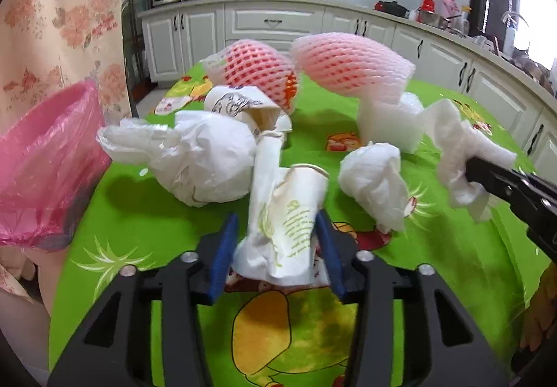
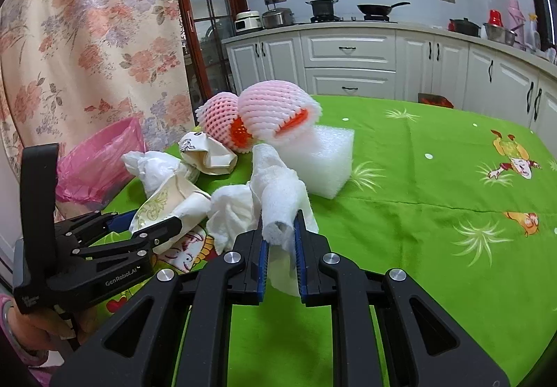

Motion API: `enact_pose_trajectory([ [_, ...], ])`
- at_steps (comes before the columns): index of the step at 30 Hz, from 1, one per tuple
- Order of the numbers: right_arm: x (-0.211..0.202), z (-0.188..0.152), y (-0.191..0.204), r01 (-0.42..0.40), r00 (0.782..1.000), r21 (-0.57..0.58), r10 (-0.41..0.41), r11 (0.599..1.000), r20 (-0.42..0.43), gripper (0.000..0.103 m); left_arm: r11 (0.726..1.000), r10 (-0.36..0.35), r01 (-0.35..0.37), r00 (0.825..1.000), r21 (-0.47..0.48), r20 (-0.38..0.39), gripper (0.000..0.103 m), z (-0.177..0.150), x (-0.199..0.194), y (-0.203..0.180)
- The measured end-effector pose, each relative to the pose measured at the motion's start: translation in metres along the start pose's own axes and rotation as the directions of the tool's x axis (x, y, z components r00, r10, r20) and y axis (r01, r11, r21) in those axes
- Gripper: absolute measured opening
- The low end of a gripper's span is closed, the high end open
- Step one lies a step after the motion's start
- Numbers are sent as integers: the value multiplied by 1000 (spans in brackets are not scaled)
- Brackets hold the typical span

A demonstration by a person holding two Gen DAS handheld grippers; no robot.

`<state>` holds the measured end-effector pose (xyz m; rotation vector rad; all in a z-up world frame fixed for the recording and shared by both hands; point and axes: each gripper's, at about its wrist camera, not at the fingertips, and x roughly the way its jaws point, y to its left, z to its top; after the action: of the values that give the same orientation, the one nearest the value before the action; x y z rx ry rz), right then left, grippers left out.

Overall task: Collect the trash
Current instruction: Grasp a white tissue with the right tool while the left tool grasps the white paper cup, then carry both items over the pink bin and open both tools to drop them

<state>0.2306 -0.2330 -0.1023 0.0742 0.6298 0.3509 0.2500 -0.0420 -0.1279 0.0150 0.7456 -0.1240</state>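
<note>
My left gripper (image 1: 276, 230) is shut on a crushed paper cup (image 1: 289, 213) with green print, just above the green tablecloth; it shows from the side in the right wrist view (image 2: 163, 230). My right gripper (image 2: 281, 230) is shut on a white tissue (image 2: 278, 199), also seen at the right of the left wrist view (image 1: 463, 147). More trash lies behind: a crumpled white bag (image 1: 205, 157), another tissue wad (image 1: 376, 178), a crushed printed cup (image 1: 240, 105), two pink foam fruit nets (image 1: 351, 63) and a white foam block (image 2: 320, 160).
A bin lined with a pink bag (image 1: 45, 164) stands off the table's left edge, beside a floral curtain (image 1: 59, 11). The green cartoon tablecloth (image 2: 435, 199) stretches to the right. White kitchen cabinets (image 2: 348, 53) run behind.
</note>
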Motion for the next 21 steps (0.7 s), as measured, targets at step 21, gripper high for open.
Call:
enact_pose_trajectory([
  [21,-23,-4,21,-64,997,-47,66,997,47,15,1000,-12,15,982,-17,186,37,-10,-74,-13],
])
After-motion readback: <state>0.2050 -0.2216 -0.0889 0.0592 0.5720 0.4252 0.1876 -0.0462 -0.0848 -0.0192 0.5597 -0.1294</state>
